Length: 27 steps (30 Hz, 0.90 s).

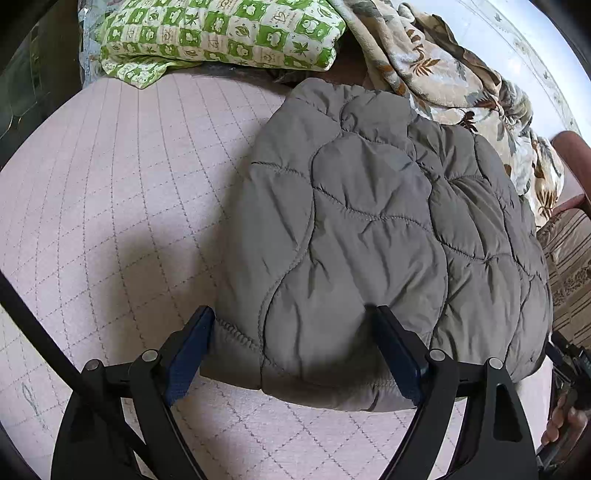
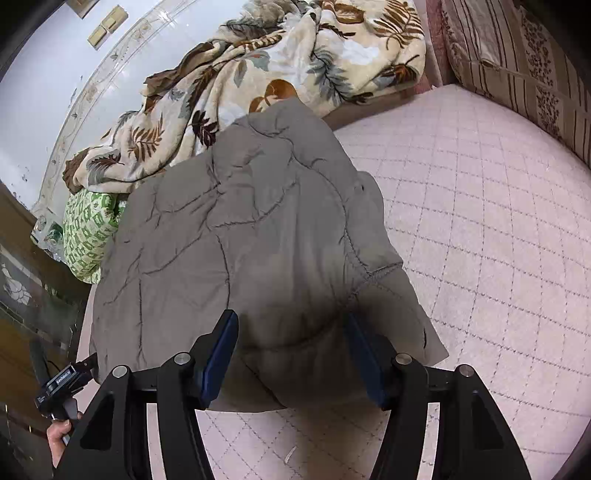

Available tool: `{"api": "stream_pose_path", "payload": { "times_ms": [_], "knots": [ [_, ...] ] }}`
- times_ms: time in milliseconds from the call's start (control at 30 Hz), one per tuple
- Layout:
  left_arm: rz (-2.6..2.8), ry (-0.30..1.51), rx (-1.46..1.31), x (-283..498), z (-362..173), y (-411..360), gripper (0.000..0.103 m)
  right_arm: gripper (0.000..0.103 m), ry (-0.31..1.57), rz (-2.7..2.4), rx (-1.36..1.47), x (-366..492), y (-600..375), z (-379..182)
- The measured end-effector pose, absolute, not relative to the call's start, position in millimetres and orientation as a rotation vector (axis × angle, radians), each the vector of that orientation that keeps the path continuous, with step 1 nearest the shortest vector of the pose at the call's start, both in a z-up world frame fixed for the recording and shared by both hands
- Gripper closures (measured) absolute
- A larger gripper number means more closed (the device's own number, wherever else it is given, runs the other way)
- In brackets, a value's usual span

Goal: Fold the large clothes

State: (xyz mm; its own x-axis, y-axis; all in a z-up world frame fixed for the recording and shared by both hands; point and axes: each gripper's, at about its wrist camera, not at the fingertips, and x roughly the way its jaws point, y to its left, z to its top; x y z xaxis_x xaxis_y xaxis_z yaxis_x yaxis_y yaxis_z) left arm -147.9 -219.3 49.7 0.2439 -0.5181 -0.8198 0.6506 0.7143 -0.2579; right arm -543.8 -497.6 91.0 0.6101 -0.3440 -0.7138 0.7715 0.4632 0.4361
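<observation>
Tools, left (image 1: 295, 314) and right (image 2: 291, 317), spread astride jacket (image 1: 369, 221) hem, bedspread (image 1: 110, 184) alongside.

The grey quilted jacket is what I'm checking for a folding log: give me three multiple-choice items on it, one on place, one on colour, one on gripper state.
1. The jacket lies on: A the pink quilted bedcover; B a chair; C the floor.
2. The pillow beyond it is: A blue striped; B green and cream; C plain red.
3. The left gripper and right gripper are: A both shut; B one shut; C both open.

Answers: A, pink cover surrounds it; B, green patterned squares; C, fingers spread around the near hem.
</observation>
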Motion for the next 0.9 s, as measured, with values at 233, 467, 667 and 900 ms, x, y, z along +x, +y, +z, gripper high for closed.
{"api": "stream_pose_path", "payload": {
  "times_ms": [233, 467, 667, 900],
  "knots": [
    [-0.797, 0.985, 0.101, -150.9, 74.8, -200.0, 0.017, 0.038, 0.493, -0.738, 0.812, -566.0, -485.3, 120.3],
    [-0.774, 0.953, 0.149, -165.1, 77.3, -194.1, 0.017, 0.038, 0.519, -0.718, 0.793, -562.5, -469.3, 121.5],
    [-0.764, 0.982, 0.217, -173.5, 64.0, -199.5, 0.017, 0.038, 0.547, -0.676, 0.793, -545.4, -449.8, 115.3],
    [-0.746, 0.961, 0.278, -175.9, 57.2, -205.5, 0.017, 0.038, 0.619, -0.677, 0.724, -526.2, -445.2, 103.2]
  ]
}}
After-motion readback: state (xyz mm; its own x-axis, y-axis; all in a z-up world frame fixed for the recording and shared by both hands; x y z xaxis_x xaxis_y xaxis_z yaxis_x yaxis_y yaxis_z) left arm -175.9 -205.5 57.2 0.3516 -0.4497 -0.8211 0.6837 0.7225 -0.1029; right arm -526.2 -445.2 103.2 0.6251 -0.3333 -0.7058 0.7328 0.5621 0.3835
